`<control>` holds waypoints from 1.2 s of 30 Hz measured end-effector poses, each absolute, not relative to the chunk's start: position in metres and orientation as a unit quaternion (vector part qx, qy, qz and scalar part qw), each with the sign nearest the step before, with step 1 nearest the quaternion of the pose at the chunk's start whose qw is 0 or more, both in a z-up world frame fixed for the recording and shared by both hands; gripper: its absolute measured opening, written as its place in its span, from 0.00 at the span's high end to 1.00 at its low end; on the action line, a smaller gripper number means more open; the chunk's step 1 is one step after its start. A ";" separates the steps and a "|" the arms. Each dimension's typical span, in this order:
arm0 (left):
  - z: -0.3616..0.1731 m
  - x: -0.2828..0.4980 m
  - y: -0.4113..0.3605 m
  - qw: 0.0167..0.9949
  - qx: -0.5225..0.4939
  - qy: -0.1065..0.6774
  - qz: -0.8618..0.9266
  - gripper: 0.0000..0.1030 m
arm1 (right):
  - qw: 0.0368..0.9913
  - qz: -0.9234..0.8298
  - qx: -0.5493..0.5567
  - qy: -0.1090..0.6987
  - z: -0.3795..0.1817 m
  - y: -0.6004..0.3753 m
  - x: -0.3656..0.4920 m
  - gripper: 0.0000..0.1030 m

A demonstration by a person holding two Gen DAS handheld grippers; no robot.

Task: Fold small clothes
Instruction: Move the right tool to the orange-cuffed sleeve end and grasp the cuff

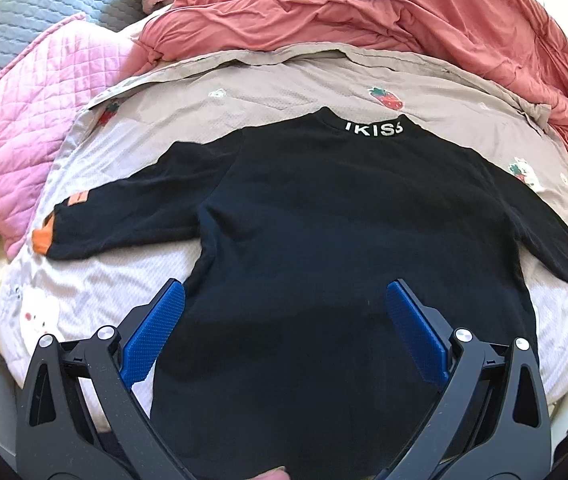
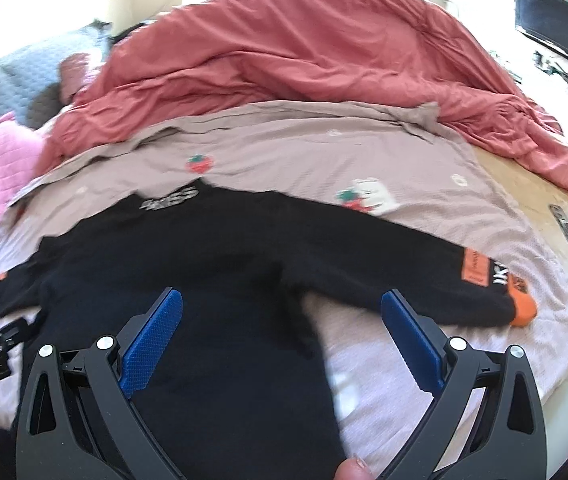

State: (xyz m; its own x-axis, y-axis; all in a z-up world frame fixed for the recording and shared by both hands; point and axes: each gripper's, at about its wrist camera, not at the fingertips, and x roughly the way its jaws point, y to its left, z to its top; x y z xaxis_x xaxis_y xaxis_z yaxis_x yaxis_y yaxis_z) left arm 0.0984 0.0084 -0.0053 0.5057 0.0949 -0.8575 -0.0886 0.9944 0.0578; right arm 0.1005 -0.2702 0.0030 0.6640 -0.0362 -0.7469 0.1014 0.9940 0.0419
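Observation:
A small black sweatshirt [image 1: 324,220] lies flat, back up, on a beige strawberry-print sheet [image 1: 243,92], white lettering at its collar and orange cuffs on both spread sleeves. My left gripper [image 1: 284,300] hovers open over the lower left part of its body, nothing between the blue pads. In the right wrist view the same sweatshirt [image 2: 203,260] is slightly blurred. My right gripper [image 2: 281,304] stands open above its right side, near the armpit of the right sleeve [image 2: 424,280]. The orange cuff [image 2: 522,308] lies beyond the right finger. The left gripper's body shows at that view's left edge.
A rumpled salmon duvet [image 1: 364,12] is heaped along the far side. A pink quilted blanket [image 1: 15,140] and a grey quilt [image 1: 23,20] lie at the left. A remote [image 2: 564,228] rests on the bare mattress edge at right. A fingertip [image 2: 354,470] shows at the bottom.

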 end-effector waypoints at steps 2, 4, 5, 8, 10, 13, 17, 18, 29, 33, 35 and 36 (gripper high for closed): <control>-0.012 0.111 0.007 0.867 0.004 0.496 0.048 0.08 | 0.909 -0.059 0.046 0.410 -0.005 -0.289 0.112 0.04; -0.019 0.122 0.006 0.864 0.005 0.501 0.046 0.08 | 0.903 -0.084 0.052 0.417 -0.015 -0.313 0.122 0.04; -0.024 0.130 0.005 0.863 0.006 0.504 0.046 0.08 | 0.899 -0.107 0.054 0.422 -0.021 -0.329 0.127 0.04; -0.037 0.146 0.008 0.857 0.001 0.514 0.047 0.08 | 0.883 -0.158 0.059 0.437 -0.039 -0.374 0.137 0.04; -0.048 0.155 0.011 0.853 -0.010 0.520 0.047 0.08 | 0.873 -0.189 0.062 0.446 -0.049 -0.405 0.139 0.04; -0.060 0.165 0.011 0.850 -0.013 0.526 0.043 0.08 | 0.858 -0.233 0.074 0.452 -0.061 -0.453 0.136 0.04; -0.073 0.176 0.007 0.847 -0.001 0.530 0.040 0.08 | 0.835 -0.279 0.097 0.465 -0.073 -0.508 0.128 0.04; -0.075 0.177 0.007 0.847 0.000 0.530 0.037 0.08 | 0.828 -0.288 0.105 0.470 -0.076 -0.522 0.125 0.04; -0.094 0.172 -0.005 0.854 0.025 0.519 0.035 0.08 | 0.796 -0.264 0.173 0.516 -0.105 -0.567 0.121 0.05; -0.099 0.164 -0.001 0.858 0.023 0.511 0.044 0.08 | 0.795 -0.247 0.198 0.517 -0.109 -0.565 0.125 0.41; -0.104 0.160 0.001 0.858 0.026 0.511 0.048 0.08 | 0.799 -0.239 0.194 0.517 -0.104 -0.562 0.126 0.50; -0.106 0.159 0.002 0.858 0.027 0.511 0.047 0.08 | 0.801 -0.235 0.196 0.515 -0.100 -0.562 0.126 0.58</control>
State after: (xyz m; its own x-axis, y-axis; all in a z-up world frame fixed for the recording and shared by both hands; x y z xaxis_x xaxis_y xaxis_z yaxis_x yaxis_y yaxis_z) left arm 0.1588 0.0015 -0.1060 0.4724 0.1092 -0.8746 -0.0530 0.9940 0.0955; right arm 0.1261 -0.5618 -0.1002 0.3590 -0.1752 -0.9167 0.5781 0.8129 0.0710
